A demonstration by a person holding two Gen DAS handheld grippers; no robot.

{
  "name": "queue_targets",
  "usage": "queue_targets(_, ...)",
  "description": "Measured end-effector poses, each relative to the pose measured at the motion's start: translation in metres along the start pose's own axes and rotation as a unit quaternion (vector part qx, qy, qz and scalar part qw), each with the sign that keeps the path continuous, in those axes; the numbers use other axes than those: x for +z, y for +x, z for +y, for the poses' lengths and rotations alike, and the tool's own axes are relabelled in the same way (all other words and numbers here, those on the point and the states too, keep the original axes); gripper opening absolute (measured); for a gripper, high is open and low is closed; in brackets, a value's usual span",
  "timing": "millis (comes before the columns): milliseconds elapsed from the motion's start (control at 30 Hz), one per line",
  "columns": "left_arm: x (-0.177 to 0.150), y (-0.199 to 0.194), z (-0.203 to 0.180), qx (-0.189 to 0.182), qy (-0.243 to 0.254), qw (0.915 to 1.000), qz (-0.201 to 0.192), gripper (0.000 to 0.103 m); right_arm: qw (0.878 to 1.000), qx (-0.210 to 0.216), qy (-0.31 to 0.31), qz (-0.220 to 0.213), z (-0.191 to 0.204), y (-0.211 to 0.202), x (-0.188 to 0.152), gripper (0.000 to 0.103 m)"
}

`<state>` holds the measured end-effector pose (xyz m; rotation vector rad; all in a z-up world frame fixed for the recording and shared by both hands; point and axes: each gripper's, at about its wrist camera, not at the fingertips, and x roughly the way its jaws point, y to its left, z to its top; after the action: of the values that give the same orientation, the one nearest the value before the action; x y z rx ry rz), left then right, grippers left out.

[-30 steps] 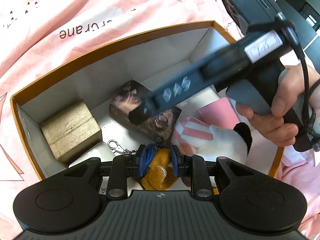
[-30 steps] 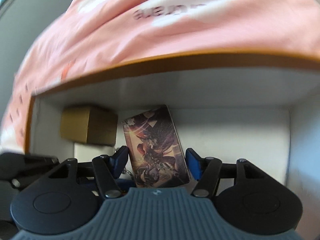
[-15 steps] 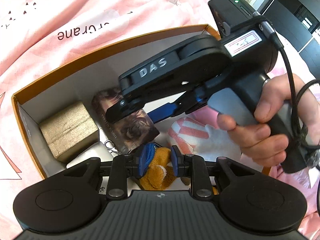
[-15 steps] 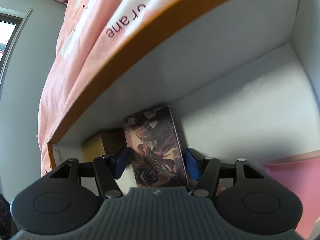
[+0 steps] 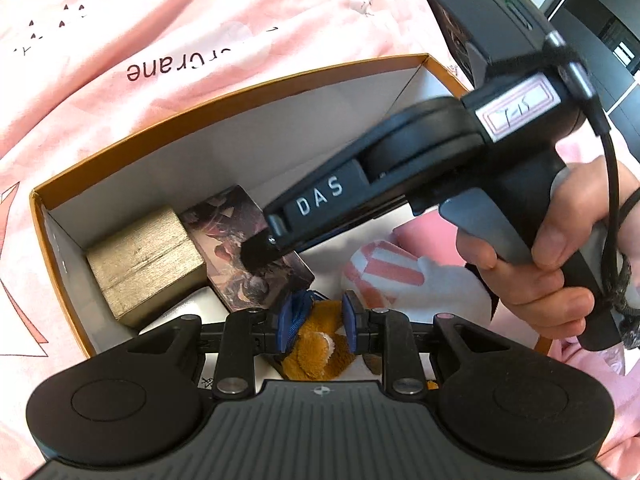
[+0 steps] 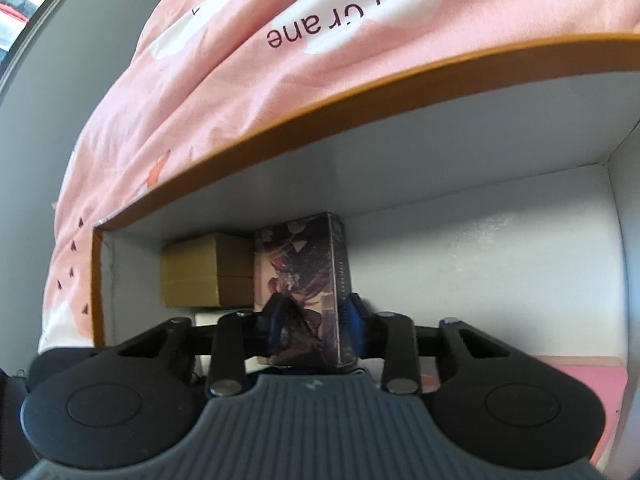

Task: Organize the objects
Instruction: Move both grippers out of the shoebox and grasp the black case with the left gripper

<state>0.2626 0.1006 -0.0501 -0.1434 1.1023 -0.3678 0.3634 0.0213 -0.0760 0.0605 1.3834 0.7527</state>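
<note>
While the right gripper [image 6: 311, 330] is closing on the dark illustrated card box [image 6: 304, 280] at frame centre and the left gripper [image 5: 318, 322] is clamped on an orange plush toy [image 5: 316, 354], the card box could be toppled against the gold block [image 6: 206, 270] by an off-centre squeeze.

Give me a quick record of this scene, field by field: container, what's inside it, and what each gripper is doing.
container: orange-rimmed box, white inside, on pink bedding
contents: gold block, illustrated card box, striped plush, orange plush toy
left gripper: shut on orange plush toy
right gripper: jaws closing, pads at the sides of the illustrated card box
card box position: right beside gold block
</note>
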Motion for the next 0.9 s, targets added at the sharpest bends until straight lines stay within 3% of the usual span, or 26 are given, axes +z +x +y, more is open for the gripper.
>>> queue_targets(167,0.0,-0.012,-0.006,0.017,-0.015,0.9997,-0.012,0.03,1.0,0.007,-0.004,-0.007,-0.016,-0.016,0.002,0.03)
queue_targets(267,-0.001,-0.024,-0.011,0.019,-0.019,0.9992,-0.031,0.036,0.999,0.009,-0.031,-0.022,-0.007,-0.036,-0.009,0.031)
queue_targets(400,-0.011,-0.054,-0.034,0.048,-0.006,0.9964,-0.069,0.041,0.994,-0.01,-0.094,-0.064,0.009,-0.067,-0.029,0.031)
queue_targets(500,-0.026,-0.081,-0.054,0.052,-0.004,0.9932,-0.105,0.051,0.985,-0.023,-0.137,-0.103,0.018,-0.099,-0.054,0.032)
queue_targets(700,-0.064,-0.109,-0.094,0.008,0.006,0.9913,-0.131,0.06,0.97,-0.037,-0.181,-0.157,0.014,-0.153,-0.118,0.032)
queue_targets(833,-0.093,-0.099,-0.113,-0.024,0.011,0.994,-0.106,0.063,0.971,-0.057,-0.165,-0.161,-0.006,-0.166,-0.161,0.033)
queue_targets(900,-0.108,-0.085,-0.118,-0.039,0.007,0.9959,-0.082,0.067,0.975,-0.061,-0.153,-0.147,-0.018,-0.169,-0.184,0.04)
